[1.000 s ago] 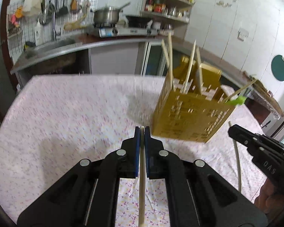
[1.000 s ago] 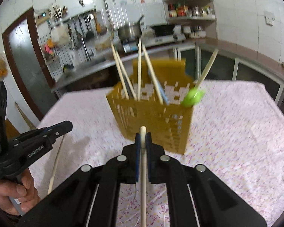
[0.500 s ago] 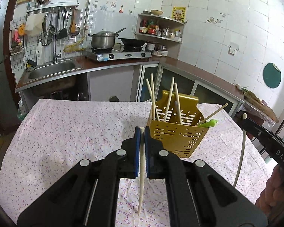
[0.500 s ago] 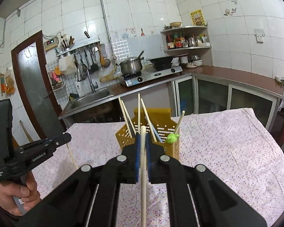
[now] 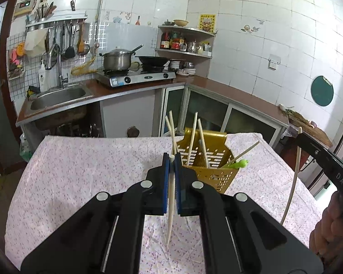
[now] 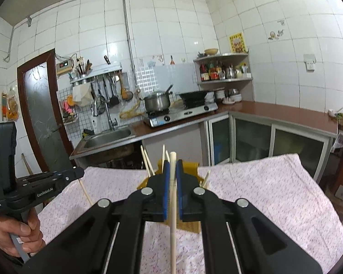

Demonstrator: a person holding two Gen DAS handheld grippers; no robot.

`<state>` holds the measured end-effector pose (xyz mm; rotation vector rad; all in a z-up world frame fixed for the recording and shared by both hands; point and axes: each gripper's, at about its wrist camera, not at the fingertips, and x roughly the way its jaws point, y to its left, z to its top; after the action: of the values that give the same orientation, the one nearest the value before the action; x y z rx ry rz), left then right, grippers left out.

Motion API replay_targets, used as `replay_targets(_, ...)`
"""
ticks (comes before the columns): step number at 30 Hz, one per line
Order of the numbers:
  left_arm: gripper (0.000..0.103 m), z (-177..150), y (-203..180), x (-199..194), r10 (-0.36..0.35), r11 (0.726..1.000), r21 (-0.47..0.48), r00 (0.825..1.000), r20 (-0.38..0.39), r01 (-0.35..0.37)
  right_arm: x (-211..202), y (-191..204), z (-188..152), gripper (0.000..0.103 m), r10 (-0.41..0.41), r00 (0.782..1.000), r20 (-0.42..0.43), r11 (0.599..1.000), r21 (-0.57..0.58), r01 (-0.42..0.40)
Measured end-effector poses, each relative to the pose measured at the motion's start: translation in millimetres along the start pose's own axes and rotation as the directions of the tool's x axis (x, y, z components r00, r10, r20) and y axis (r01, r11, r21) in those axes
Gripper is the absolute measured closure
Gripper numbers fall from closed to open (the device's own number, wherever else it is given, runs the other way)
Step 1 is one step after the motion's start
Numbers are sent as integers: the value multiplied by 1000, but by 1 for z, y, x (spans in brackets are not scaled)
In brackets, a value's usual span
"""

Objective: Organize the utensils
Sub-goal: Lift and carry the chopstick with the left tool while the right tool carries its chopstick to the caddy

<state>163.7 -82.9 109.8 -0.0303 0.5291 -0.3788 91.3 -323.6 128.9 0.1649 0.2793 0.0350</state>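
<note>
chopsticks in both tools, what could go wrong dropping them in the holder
The left tool pinches its chopstick near the top, so the long hanging end may swing and miss the holder. The holder already has leaning sticks that could block or deflect a new one. Nudging the light holder could tip it.

Floral-clothed table [image 5: 84, 178] bearing yellow utensil basket [image 5: 213, 175]

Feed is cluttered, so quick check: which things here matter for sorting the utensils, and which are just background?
Job:
- left tool, gripping a chopstick
- right tool, gripping another chopstick
- yellow holder

Background:
- pot
- wok
- sink
</note>
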Motion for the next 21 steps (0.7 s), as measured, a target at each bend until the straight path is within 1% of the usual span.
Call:
replay_targets(6,100,28,-8,-2,-11,999,34,1000,28,10,4,0,35,97,-5,996,89,1000,-21,7)
replay_targets(12,100,77,-21,5,-20,997,82,998,67,14,25,-2,78,97,-28,984,177,999,-22,33)
replay_targets(16,100,110,-32,11,-32,995,99,994,100,22,45,-4,96,97,-48,977,206,999,-5,50)
replay_targets(21,100,135,-43,22,-49,993,114,991,127,34,72,2,110,97,-73,970,234,996,-40,84)
